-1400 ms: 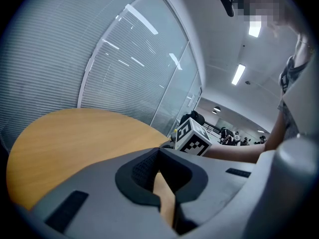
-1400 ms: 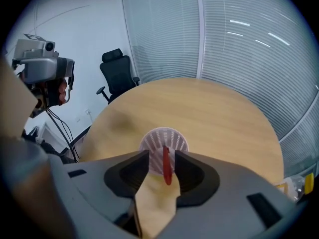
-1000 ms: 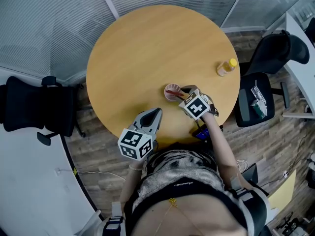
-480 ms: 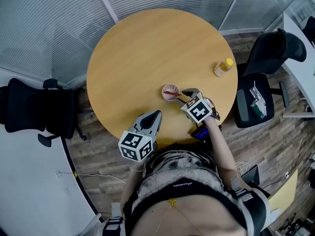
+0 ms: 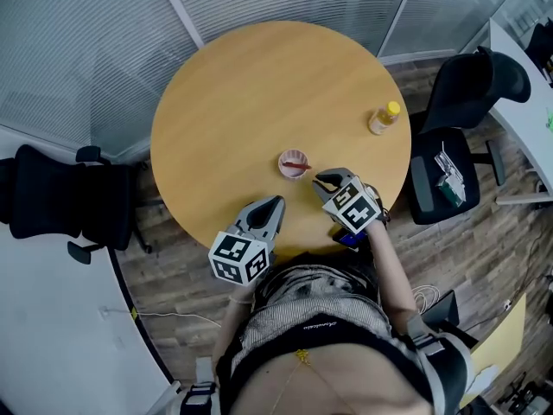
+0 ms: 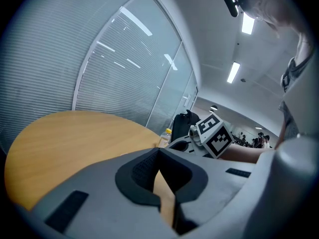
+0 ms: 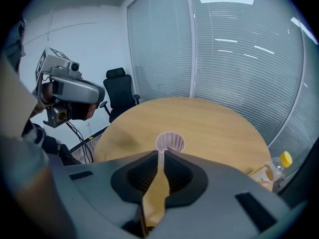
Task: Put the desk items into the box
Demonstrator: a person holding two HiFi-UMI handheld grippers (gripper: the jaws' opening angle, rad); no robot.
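Standing mid-frame on the round table [image 5: 233, 102], a small ribbed cup [image 5: 294, 163] holds something red, too small to identify. A yellow-capped bottle [image 5: 384, 118] stands upper right. The right gripper [image 5: 321, 178], just beside the cup, has just been closing to a narrow empty slit. The left gripper [image 5: 275, 203] has its jaws pressed together, empty.

Items recorded at the round table:
- Round light-wood table [image 5: 251, 102]: one.
- Small pale ribbed plastic cup [image 5: 293, 163]: one; it held one red object, too small to identify.
- Clear plastic bottle with yellow cap [image 5: 384, 118]: one.
- Black swivel office chairs: two, left chair [image 5: 60, 201] and right chair [image 5: 467, 93].
- Grey hand-held grippers bearing marker cubes: two, left gripper [image 5: 276, 201] and right gripper [image 5: 318, 178].
- Person [image 5: 320, 327]: one.
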